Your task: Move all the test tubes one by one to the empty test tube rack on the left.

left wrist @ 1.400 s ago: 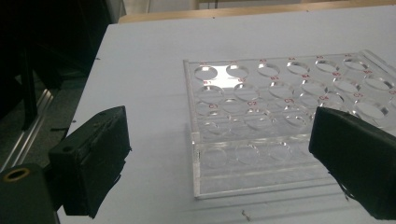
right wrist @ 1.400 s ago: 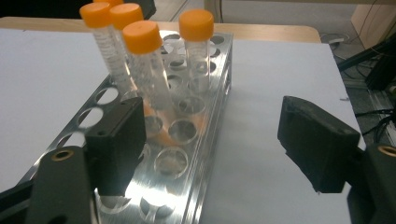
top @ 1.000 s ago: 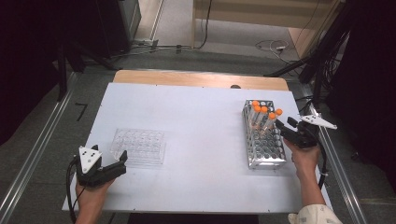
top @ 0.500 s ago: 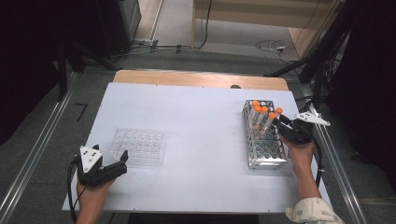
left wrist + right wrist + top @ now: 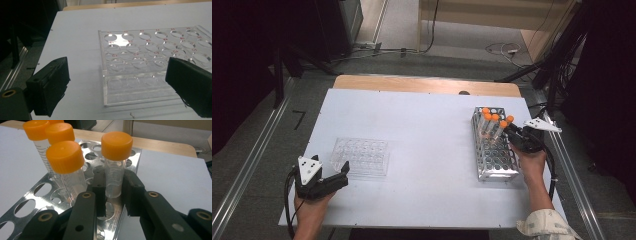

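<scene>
The tube (image 5: pixel 115 167) my right claw (image 5: pixel 113 192) grips is clear plastic with a wide orange screw cap (image 5: pixel 116 145) and faint graduation marks down its wall. It stands upright, its lower end in a hole at the edge of the metal rack (image 5: pixel 493 150), and my two black pads press its body from either side below the cap. In the high view it is the capped tube (image 5: pixel 508 124) at the rack's right edge, towards the far end, just beside the other orange-capped tubes (image 5: pixel 489 121).
</scene>
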Motion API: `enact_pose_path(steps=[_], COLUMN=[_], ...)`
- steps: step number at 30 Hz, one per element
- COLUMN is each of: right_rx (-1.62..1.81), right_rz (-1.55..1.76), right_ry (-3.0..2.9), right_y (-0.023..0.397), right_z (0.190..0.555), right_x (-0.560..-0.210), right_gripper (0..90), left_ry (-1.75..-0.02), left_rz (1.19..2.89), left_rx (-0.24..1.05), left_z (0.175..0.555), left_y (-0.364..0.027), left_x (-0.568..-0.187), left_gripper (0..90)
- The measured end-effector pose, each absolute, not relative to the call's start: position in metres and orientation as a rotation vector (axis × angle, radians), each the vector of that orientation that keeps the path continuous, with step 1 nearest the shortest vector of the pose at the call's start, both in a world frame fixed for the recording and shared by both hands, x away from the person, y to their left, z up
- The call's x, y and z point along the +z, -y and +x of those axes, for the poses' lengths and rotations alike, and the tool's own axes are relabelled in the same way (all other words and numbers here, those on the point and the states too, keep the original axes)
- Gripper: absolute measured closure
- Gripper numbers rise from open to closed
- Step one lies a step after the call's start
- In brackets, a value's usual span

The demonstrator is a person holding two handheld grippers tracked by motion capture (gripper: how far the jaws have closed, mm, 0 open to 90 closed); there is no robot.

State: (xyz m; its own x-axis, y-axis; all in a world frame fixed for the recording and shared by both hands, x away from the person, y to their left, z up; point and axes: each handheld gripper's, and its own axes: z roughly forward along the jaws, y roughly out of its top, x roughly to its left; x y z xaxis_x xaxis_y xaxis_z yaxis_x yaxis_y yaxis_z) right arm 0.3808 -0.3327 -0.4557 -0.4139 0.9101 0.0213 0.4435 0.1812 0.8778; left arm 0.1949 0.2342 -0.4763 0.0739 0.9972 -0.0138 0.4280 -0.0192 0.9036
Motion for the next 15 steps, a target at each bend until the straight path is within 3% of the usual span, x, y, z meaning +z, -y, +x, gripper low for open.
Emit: enact_pose_path(steps=[15], right_rx=[1.273], right_rz=[1.237], right_ry=[-1.83], right_y=[0.34], right_z=[0.367], right_x=[-0.423], right_gripper=[72.1], left_ry=[-1.464], left_rz=[1.564], left_rx=[0.916], left_z=[0.195], left_y=[-0.234], left_x=[-0.476], left_gripper=[6.3])
